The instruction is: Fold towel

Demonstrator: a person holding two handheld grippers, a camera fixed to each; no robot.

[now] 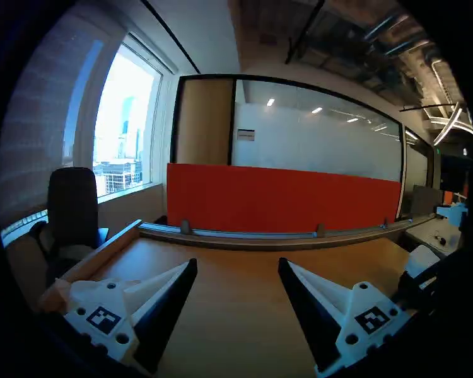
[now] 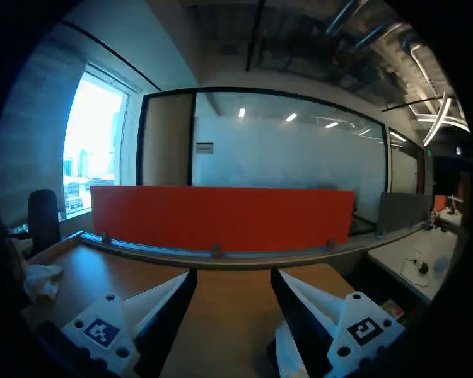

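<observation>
Where towel [image 2: 42, 280] lies: crumpled on bench [image 2: 236, 315], far left in right gripper view.
Right gripper [image 2: 233, 272]: jaws spread, pinching nothing, well apart from towel.
Left gripper [image 1: 236, 261]: jaws spread, over bench.
Behind bench: red screen [image 2: 224, 217].

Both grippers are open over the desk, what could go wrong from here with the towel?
The crumpled white towel lies near an edge of the desk; a careless pull might drag it off. The left gripper and right gripper both point toward the red divider, not down at the towel, so a grab could miss it.
</observation>
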